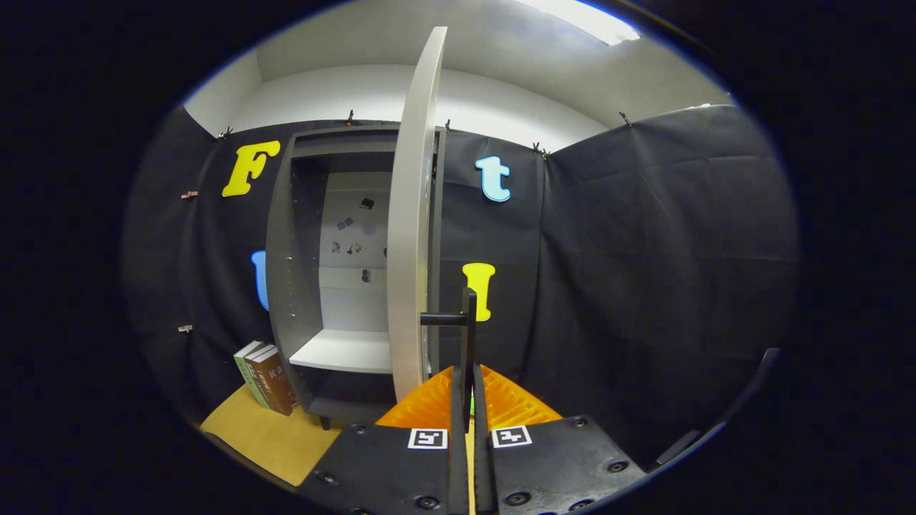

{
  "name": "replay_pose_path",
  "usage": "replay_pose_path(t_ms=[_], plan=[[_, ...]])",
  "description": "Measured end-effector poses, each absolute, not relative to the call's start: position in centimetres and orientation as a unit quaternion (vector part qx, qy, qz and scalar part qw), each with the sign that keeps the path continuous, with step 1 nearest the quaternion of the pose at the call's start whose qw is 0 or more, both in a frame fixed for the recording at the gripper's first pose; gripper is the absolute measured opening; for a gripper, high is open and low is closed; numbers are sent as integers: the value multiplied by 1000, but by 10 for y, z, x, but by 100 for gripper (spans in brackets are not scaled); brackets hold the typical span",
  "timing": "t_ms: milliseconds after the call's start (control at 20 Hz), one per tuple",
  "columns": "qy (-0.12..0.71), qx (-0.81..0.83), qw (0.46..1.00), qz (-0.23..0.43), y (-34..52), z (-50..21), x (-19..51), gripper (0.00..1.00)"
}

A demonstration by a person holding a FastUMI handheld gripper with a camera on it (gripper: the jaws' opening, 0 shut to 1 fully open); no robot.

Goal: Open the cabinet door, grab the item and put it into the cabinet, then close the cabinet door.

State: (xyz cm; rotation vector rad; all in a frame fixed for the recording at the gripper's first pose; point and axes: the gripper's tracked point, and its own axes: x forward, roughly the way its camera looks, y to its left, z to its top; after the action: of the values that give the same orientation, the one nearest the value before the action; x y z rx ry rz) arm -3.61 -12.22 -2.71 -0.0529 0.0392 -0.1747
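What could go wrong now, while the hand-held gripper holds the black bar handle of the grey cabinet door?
1. The hand-held gripper is closed on the thin black bar handle; a pull off the door's swing arc could make it slip out.
2. The tall grey cabinet door stands edge-on, so swinging it wider might strain its hinges.
3. The upright books lean beside the grey cabinet; a jolt might tip them.

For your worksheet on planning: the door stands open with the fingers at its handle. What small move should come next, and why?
Probably let go of the handle and back away. The door is already swung wide, baring the shelf, and the fingers are closed on the handle bar. The books beside the cabinet likely come next.
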Motion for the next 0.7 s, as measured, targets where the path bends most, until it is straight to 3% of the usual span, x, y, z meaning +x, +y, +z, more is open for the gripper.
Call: replay_pose_path(t_ms=[300, 400, 650, 700], plan=[[-17, -68, 992, -103, -138, -2, -56, 5], [-23, -61, 994, -87, -122, 7, -70, 25], [-47, -26, 998, -11, -55, 11, -88, 97], [-39, -28, 999, 3, -42, 2, -86, 96]])
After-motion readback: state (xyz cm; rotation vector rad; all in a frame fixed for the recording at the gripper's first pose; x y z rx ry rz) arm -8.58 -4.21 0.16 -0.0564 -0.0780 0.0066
